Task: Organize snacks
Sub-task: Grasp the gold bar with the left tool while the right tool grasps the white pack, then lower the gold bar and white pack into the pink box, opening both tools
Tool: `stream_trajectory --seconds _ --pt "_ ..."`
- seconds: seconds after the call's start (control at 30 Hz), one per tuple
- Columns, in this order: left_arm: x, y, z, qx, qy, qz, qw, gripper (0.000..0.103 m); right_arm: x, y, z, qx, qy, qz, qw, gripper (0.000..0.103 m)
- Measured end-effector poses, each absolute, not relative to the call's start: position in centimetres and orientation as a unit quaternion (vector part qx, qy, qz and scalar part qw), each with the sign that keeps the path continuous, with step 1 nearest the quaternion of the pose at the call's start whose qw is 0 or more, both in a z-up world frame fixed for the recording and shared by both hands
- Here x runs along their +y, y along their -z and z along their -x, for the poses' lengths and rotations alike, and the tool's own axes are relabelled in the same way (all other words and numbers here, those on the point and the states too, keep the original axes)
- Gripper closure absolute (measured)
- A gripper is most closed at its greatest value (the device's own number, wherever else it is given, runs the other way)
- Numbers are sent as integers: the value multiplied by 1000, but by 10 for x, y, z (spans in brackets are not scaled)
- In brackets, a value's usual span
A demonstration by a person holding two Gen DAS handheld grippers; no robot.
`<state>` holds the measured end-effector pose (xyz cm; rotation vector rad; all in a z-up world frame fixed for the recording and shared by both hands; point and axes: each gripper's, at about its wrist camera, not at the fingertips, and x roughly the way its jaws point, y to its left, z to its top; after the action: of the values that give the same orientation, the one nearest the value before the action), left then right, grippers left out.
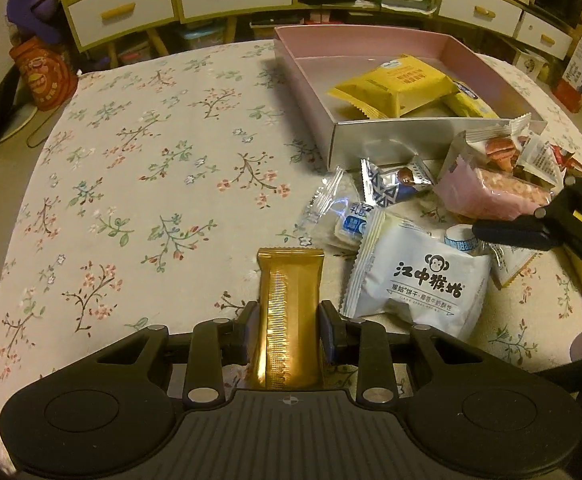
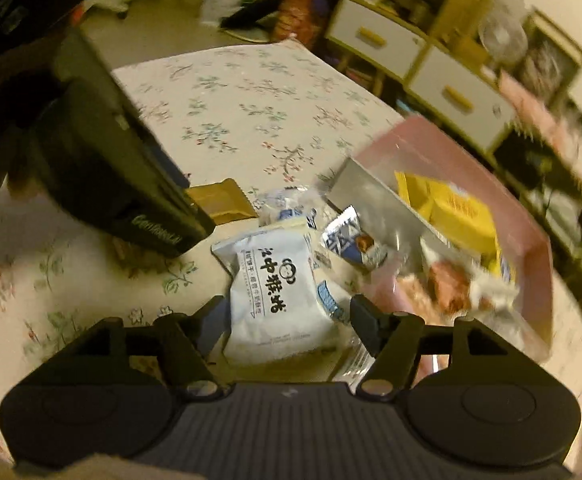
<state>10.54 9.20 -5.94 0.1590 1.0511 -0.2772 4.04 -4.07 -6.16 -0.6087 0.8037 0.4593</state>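
As I look down the left wrist view, my left tongs (image 1: 289, 330) are clamped on the gold snack bar (image 1: 290, 304), held over the floral surface (image 1: 131, 160); the pink box (image 1: 371, 40) sits ahead right. In the right view, my right tongs (image 2: 285, 316) stand apart, straddling the white monkey-logo packet (image 2: 275, 296) without pressing it.

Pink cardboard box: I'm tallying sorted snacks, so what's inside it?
Inside the pink cardboard box: one large yellow snack packet and a smaller yellow packet. The near wall hides its front floor.
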Motion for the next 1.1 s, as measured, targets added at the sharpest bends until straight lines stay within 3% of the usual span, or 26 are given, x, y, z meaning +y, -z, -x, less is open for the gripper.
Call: stream_trajectory --seconds 0.1,0.2,0.27,0.4,0.5,0.77,1.1 --pt "94 59 -106 500 130 -72 853 74 -37 57 -36 357 -231 320 847 28" --pt "96 59 -106 501 128 -68 853 74 -33 55 -34 336 -256 338 841 27" --pt "97 59 -106 502 128 -67 853 74 -29 57 -37 336 -261 347 836 31" --pt "97 61 -106 503 129 -69 852 74 -25 66 -45 351 -260 357 826 52" --pt "99 61 -107 504 126 -66 852 74 -27 70 -46 356 -260 351 826 59" --pt "103 56 -107 499 122 -53 856 74 -39 55 -56 385 -253 270 846 60" --pt "103 34 -109 474 120 -34 872 74 -61 16 -64 365 -252 162 881 60"
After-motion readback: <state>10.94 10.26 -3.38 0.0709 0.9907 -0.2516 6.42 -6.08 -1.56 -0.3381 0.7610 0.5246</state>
